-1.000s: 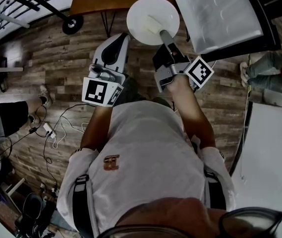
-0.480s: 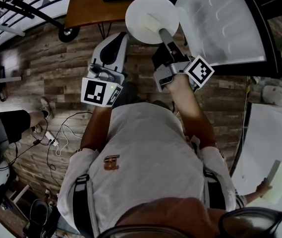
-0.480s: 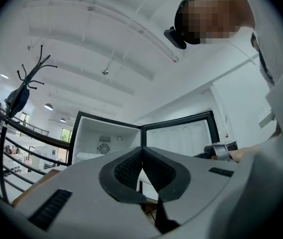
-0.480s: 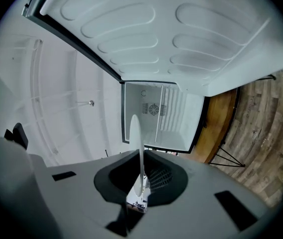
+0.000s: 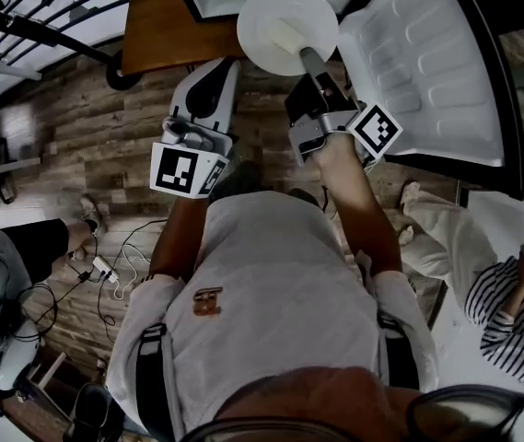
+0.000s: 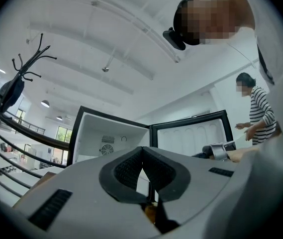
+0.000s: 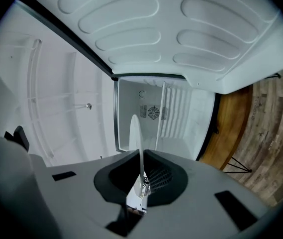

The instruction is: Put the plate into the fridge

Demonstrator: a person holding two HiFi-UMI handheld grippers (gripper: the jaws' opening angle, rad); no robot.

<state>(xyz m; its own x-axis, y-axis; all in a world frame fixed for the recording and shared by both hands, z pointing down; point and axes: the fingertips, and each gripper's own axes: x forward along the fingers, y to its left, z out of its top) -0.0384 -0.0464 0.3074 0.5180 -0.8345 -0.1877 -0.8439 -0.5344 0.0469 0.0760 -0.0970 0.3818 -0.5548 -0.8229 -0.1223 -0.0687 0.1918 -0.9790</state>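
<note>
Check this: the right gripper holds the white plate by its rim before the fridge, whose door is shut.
Wrong: the fridge door stands open, as the head view shows. The right gripper does hold the white plate by its rim before the fridge.

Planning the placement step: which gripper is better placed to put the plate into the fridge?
Right. The right gripper has its jaws clamped on the white plate, facing the open fridge. The left gripper is shut, empty, beside it.

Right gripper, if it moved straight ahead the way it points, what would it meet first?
Likely the open fridge interior's back wall near the fan vent; the gripped plate would touch first. Depth is unclear.
</note>
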